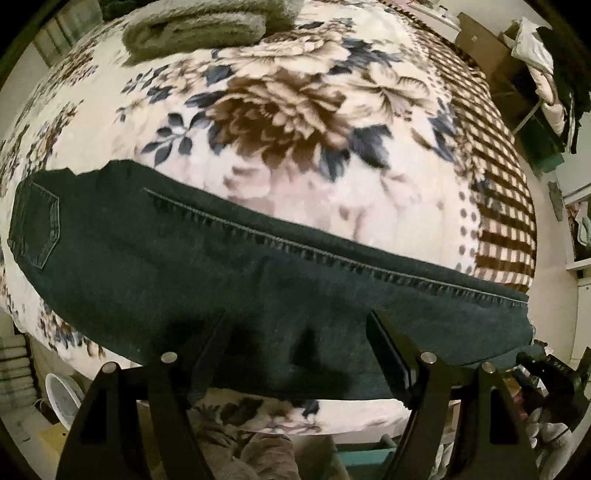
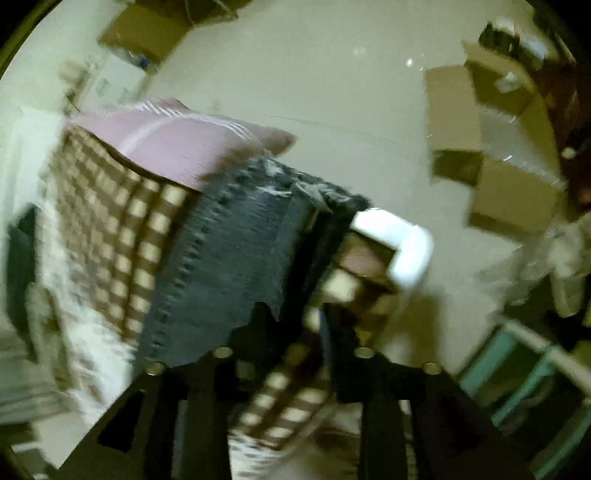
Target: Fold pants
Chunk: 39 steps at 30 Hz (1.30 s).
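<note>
Dark green-black jeans point(image 1: 192, 266) lie flat across the near side of a bed with a floral blanket point(image 1: 295, 122), back pocket at the left, folded lengthwise with a stitched seam along the far edge. My left gripper point(image 1: 295, 354) is open, its fingers spread over the near edge of the jeans. In the blurred right wrist view the frayed hem end of the jeans point(image 2: 240, 251) lies on the checked edge of the blanket point(image 2: 122, 236). My right gripper point(image 2: 291, 332) is open next to that hem, the left finger over the denim.
A folded grey-beige blanket point(image 1: 199, 26) lies at the far side of the bed. A pink pillow point(image 2: 173, 136) sits at the bed's end. Cardboard boxes point(image 2: 491, 147) and a teal crate point(image 2: 524, 373) stand on the floor. A white bed corner point(image 2: 402, 243) sticks out.
</note>
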Tool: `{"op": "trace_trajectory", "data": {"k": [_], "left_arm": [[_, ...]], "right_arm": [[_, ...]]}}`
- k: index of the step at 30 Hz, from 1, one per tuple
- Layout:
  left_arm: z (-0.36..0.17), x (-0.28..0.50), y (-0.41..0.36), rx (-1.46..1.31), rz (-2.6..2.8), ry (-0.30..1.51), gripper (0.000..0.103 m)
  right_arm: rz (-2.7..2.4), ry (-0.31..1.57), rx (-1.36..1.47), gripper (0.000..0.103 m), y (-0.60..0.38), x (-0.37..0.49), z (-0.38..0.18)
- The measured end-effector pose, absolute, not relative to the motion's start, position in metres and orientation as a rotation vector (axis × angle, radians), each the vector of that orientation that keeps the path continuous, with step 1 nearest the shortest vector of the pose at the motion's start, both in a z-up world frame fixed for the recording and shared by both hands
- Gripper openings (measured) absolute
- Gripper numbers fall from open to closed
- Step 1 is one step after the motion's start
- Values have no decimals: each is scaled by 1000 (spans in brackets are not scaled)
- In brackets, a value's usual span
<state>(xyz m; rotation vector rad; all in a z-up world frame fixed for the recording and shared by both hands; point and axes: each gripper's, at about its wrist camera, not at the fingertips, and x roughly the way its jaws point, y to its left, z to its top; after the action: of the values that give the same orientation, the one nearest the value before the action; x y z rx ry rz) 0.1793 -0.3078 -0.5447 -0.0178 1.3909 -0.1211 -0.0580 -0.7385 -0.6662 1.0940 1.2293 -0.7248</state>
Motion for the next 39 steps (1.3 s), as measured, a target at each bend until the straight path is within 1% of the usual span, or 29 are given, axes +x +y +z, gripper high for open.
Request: {"op": "trace_trajectory", "data": {"k": [2,4,6,8,12,14,18,19,20,22,23,24,25,26,30,35,37,38,39], "left_arm": [[-547,179,-305,-23,-114,1399,74],[-547,179,-304,-26,-110,1401,74],[-546,179,-304,-27,-112,1403,74],[-547,180,-306,-23,-117,1405,74],[-551,183,-308,-13,-120,1411,74],[-554,184,-308,-17,-118,1419,74],[-559,186,-310,-13,-117,1432,74],[-560,186,-310,-10,-119,1432,74],[-561,186,-311,-7,-120,1433,74],[-563,188,-313,-6,-124,1438,74],[-564,188,-315,-4,-126,1441,74],[-565,188,-316,-2,-127,1442,74],[-566,188,-317,-1,-128,1442,74],[-567,189,-317,-1,-129,1442,74],[-569,191,-321,-1,-134,1444,74],[-570,198,-329,-4,-131,1442,74],[-572,201,-331,-4,-131,1446,74],[-574,204,-335,-5,-130,1450,74],[-575,205,-337,-5,-130,1454,74]], "right_arm": [[-789,1351,1019,48,-740,-52,-667],[-822,1439,936,48,-741,-46,-663],[-856,1492,856,50,-741,-44,-657],[-863,1469,829,50,-742,-44,-643],[-818,1311,894,50,-745,-38,-609],[-821,1273,908,51,-750,-34,-602],[-790,1260,914,54,-774,-4,-621],[-764,1286,885,57,-772,8,-627],[-728,1358,832,58,-774,23,-642],[-696,1460,764,58,-775,39,-663],[-662,1499,748,54,-774,45,-672],[-646,1509,737,31,-772,47,-675],[-638,1501,722,12,-770,48,-673],[-653,1500,671,0,-767,50,-667],[-655,1389,551,0,-750,52,-629],[-659,1218,568,0,-755,47,-579],[-616,1255,674,2,-770,47,-583],[-593,1303,722,17,-779,48,-596],[-584,1361,763,52,-787,48,-611]]}}
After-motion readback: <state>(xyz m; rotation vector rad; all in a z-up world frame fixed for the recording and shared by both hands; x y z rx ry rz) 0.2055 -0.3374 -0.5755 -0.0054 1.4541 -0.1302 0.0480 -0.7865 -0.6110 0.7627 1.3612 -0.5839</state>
